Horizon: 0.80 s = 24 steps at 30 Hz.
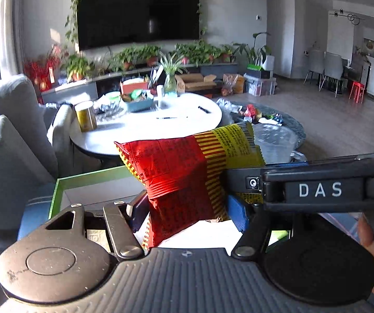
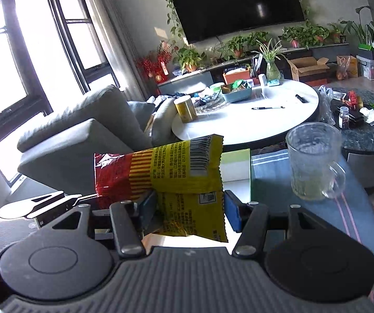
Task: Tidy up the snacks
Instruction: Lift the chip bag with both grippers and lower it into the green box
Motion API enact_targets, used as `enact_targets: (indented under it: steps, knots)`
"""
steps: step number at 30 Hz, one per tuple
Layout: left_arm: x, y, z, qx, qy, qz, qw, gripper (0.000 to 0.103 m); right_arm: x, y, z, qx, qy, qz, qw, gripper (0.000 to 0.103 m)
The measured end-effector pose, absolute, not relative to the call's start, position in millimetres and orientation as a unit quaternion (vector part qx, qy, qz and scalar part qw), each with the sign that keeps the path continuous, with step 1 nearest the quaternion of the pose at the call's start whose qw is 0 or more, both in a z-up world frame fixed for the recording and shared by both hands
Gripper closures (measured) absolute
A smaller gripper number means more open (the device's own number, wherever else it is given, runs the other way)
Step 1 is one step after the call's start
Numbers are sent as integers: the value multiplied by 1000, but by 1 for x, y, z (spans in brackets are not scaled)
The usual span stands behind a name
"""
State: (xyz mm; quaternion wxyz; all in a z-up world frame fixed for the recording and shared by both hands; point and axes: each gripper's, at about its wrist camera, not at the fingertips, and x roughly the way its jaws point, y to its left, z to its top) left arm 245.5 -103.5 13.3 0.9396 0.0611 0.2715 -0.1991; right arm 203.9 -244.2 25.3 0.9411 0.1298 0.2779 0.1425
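A red and yellow snack bag (image 1: 171, 161) hangs in the air, stretched between both grippers. My left gripper (image 1: 187, 206) is shut on its red end, blue pads (image 1: 237, 214) pressing the crumpled foil. In the right wrist view the same bag (image 2: 160, 167) shows its yellow barcode end, and my right gripper (image 2: 189, 208) is shut on it. The right gripper's body (image 1: 317, 190) reaches in from the right in the left view. Below and behind the bag lies an open green-rimmed box (image 1: 56, 195), also seen as the green-edged box (image 2: 236, 156).
A glass mug (image 2: 314, 161) stands on a blue-grey cloth at the right. Beyond is a white round table (image 2: 239, 127) with a yellow can (image 2: 185, 108), a blue basket (image 2: 236, 92) of snacks and pens. A grey sofa (image 2: 82, 130) is at the left, a dark low table (image 2: 369, 130) at the right.
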Motion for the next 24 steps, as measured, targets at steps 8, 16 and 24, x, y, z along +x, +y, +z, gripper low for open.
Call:
enact_targets:
  steps: [8, 16, 24]
  knots:
    - [313, -109, -18, 50, 333, -191, 922, 43, 266, -242, -6, 121, 319, 138, 930, 44]
    - [342, -109, -42, 48, 383, -176, 905, 42, 283, -238, -26, 93, 325, 125, 933, 40]
    - [320, -97, -15, 36, 350, -170, 921, 38, 246, -242, -18, 77, 189, 113, 972, 38]
